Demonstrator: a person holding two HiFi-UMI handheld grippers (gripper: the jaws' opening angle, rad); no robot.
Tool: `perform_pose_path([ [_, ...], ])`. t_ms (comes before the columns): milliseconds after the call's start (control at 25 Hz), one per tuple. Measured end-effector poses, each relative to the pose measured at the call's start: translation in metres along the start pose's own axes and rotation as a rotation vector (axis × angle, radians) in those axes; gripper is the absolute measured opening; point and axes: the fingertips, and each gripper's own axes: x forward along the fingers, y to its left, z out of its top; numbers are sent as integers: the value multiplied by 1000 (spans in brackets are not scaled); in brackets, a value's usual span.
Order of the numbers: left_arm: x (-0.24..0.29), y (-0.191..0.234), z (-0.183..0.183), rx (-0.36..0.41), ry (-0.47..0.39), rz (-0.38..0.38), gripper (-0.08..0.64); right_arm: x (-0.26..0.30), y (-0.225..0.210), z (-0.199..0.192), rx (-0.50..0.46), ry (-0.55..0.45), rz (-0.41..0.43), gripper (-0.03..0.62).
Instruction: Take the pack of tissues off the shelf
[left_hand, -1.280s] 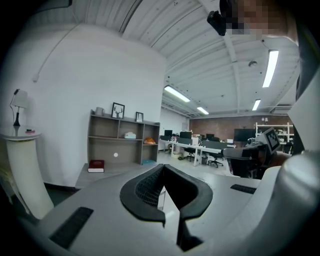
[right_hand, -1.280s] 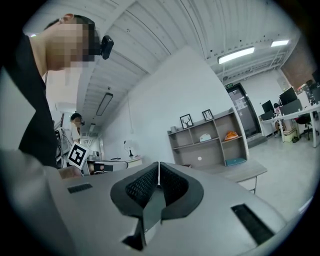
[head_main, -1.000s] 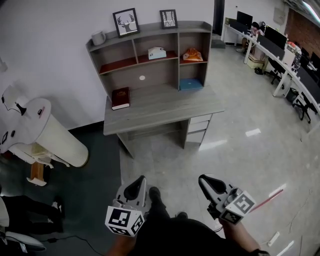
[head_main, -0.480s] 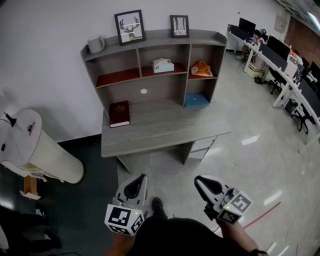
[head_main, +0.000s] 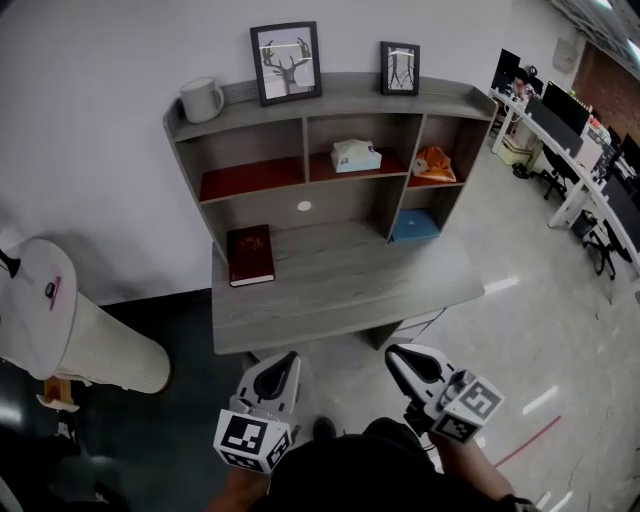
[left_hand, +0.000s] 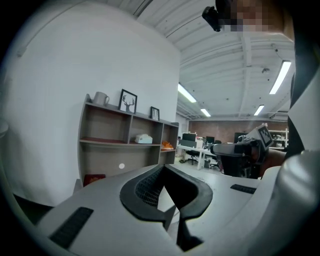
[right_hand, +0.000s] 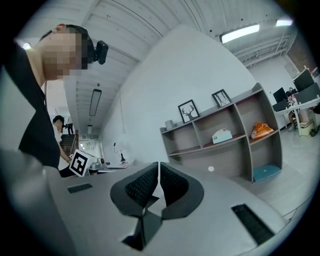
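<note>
Head view, nearest: a person in dark clothing stands at the bottom edge with a gripper in each hand, both held out side by side over the floor and short of the desk.
Left gripper (head_main: 281, 365): jaws together with nothing between them; the left gripper view (left_hand: 161, 172) shows the dark pads meeting at the tip. Its marker cube (head_main: 250, 442) faces up toward the camera.
Right gripper (head_main: 404, 359): jaws pressed together and empty; in the right gripper view (right_hand: 159, 167) only a thin seam runs between the pads. Its marker cube (head_main: 470, 405) sits behind the jaws.
White cylinder (head_main: 70, 335): lies tilted on the dark floor at the left, well apart from both grippers.
Desk (head_main: 340, 295): grey wood-grain top, against the white wall, just ahead of the grippers.
Book (head_main: 249, 255): dark red, lying flat on the left part of the desk top, below the shelf.
Shelf (head_main: 390, 175): grey unit standing on the back of the desk, with open compartments.
Pack of tissues (head_main: 356, 155): rests on the upper board of the middle compartment, untouched, far from both grippers; also seen in the left gripper view (left_hand: 143, 138) and the right gripper view (right_hand: 222, 135).
Orange item (head_main: 433, 163): upper right compartment, beside the tissues' compartment.
Blue item (head_main: 412, 226): lower right compartment, under the orange one.
Shelf top: a mug (head_main: 201, 99) at the left, a framed deer picture (head_main: 286, 62) in the middle, a smaller frame (head_main: 399, 68) to the right.
Far right: office desks with monitors (head_main: 590, 130) and chairs.
</note>
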Motion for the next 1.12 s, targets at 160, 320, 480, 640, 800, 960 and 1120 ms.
perform_pose_path([
  [160, 17, 24, 1, -22, 2, 11, 14, 32, -9, 6, 45, -8, 29, 20],
  [320, 46, 38, 2, -35, 6, 3, 12, 55, -34, 6, 66, -4, 45, 20],
  [480, 85, 48, 13, -30, -12, 0, 12, 74, -76, 7, 77, -1, 56, 20],
  [640, 138, 58, 29, -16, -11, 10, 14, 87, -142, 19, 25, 9, 38, 20],
  [800, 190, 60, 53, -10, -24, 3, 14, 103, -197, 41, 19, 1, 61, 20],
  [960, 237, 66, 74, 3, -27, 16, 15, 118, -238, 52, 30, 2, 107, 20],
  [1120, 277, 71, 92, 19, -28, 33, 15, 127, -272, 55, 39, 15, 145, 20],
])
